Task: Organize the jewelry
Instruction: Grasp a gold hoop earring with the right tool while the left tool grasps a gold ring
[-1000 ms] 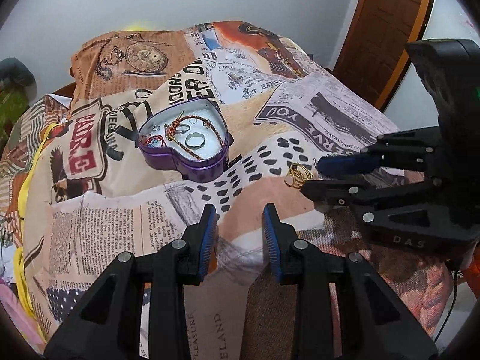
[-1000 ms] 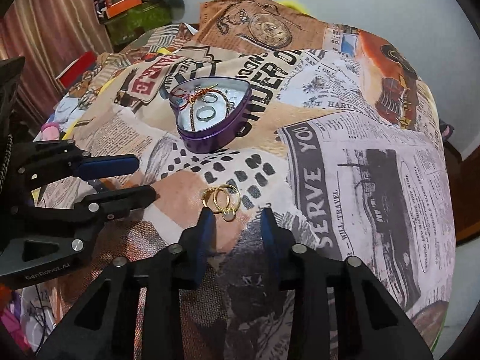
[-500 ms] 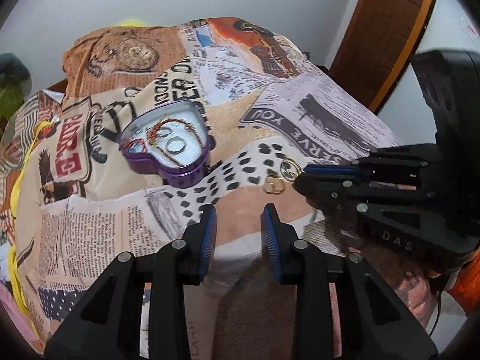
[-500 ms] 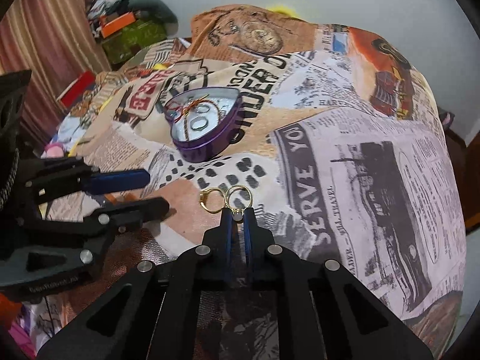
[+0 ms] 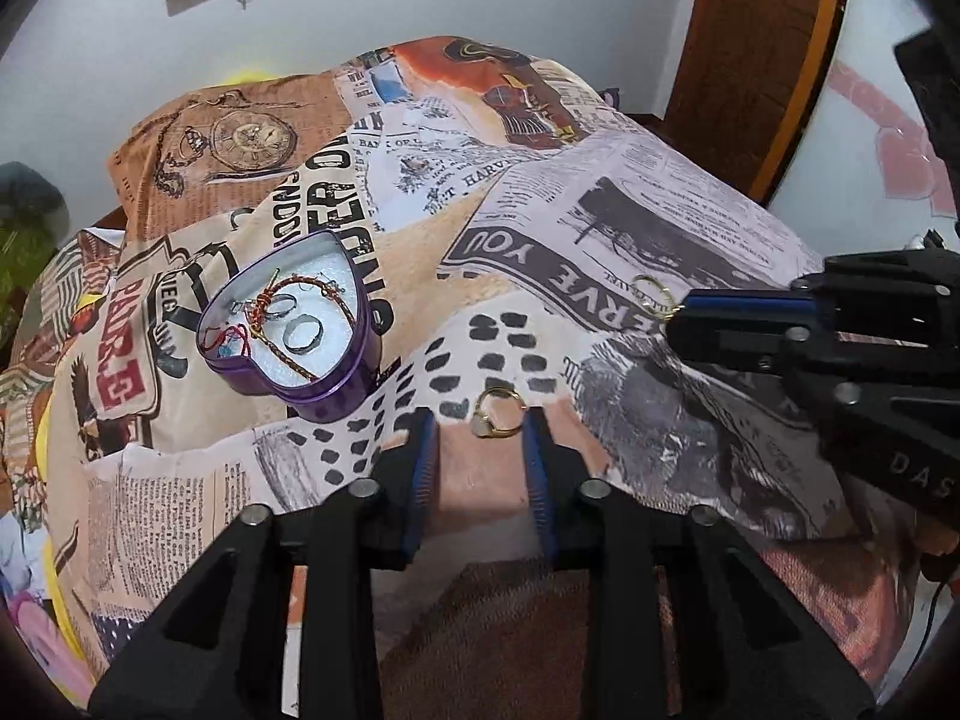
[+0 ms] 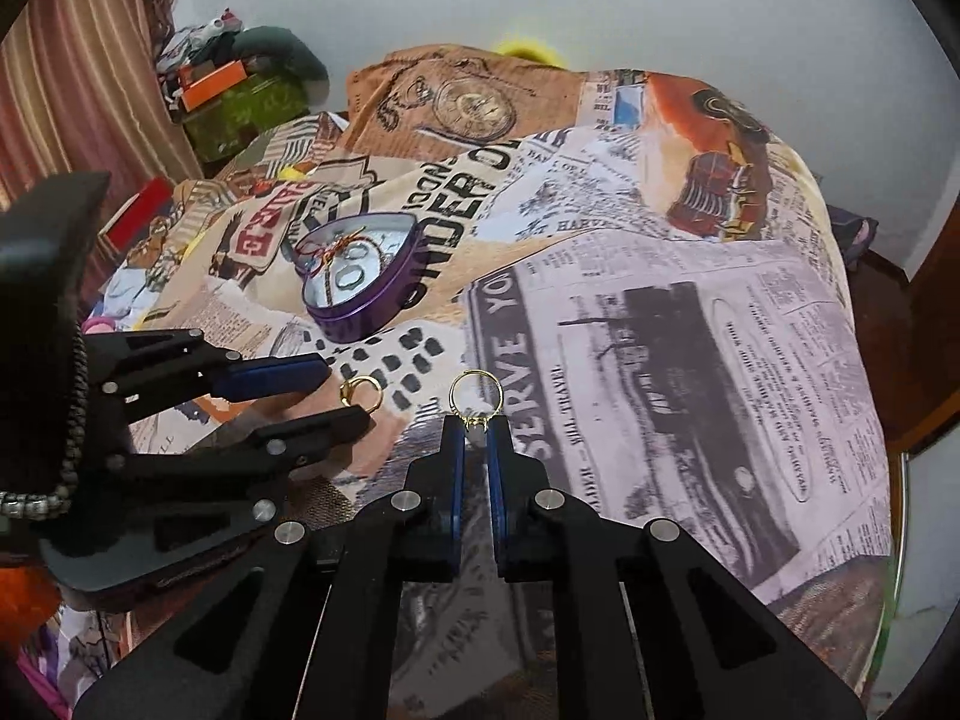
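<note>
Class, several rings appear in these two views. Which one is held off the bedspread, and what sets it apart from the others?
The thin gold ring pinched in the right claw. The other gold ring lies on the bedspread; the silver rings sit inside the purple heart tin.

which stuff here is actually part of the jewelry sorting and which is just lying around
Part of the job:
- gold ring pinched in the right tongs
- second gold ring on the bedspread, between the left tongs
- purple heart tin holding rings and bracelets

Just lying about:
- newspaper-print bedspread
- green bag
- wooden door
</note>
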Available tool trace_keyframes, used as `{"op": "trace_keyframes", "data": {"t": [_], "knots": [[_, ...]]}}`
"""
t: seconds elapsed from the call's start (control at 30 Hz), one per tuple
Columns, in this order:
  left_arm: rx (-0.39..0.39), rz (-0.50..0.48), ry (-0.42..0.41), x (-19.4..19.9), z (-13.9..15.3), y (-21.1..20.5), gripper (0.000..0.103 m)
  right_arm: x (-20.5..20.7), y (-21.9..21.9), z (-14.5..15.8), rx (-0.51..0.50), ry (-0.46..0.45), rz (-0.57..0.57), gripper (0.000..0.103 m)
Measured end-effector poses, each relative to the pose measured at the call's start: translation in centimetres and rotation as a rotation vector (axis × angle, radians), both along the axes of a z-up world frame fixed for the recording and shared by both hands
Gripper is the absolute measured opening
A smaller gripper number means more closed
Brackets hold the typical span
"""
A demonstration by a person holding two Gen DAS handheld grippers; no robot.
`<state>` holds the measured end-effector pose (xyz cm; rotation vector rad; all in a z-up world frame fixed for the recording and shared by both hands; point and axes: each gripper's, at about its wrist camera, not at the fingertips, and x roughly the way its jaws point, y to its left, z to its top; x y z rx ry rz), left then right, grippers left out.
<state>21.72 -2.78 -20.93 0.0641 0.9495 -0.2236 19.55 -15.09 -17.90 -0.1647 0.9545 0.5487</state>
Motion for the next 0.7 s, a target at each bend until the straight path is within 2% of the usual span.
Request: {"op": "trace_keyframes", "data": {"t": [0.2, 0.3, 0.5, 0.63, 0.67, 0.7], "knots": [[-0.047, -0.006, 0.02, 0.6, -0.2, 0.8, 0.003, 0.2, -0.7, 0.1, 0.011, -0.006, -0.022, 0.007], [-0.055, -0.007, 0.014, 0.5, -0.1, 1.0, 0.0, 0.2, -0.7, -0.1, 0.014, -0.002, -0.026, 0.007], [-0.067, -0.008, -0.01, -0.4, 0.3, 1.1, 0.0, 0.3, -1.0, 0.2, 0.017, -0.002, -0.034, 0.007], [-0.03, -0.014, -0.014, -1.0, 0.7, 1.0, 0.0, 0.3, -0.9, 0.7, 0.017, -0.012, -0.038, 0.007], [-0.02, -0.016, -0.009, -1.0, 0.7, 0.9, 0.004, 0.2, -0.9, 0.9, 0.017, -0.016, -0.038, 0.007], [-0.01, -0.015, -0.004, -0.9, 0.7, 0.9, 0.015, 0.2, -0.9, 1.0, 0.018, -0.019, -0.038, 0.007]]}}
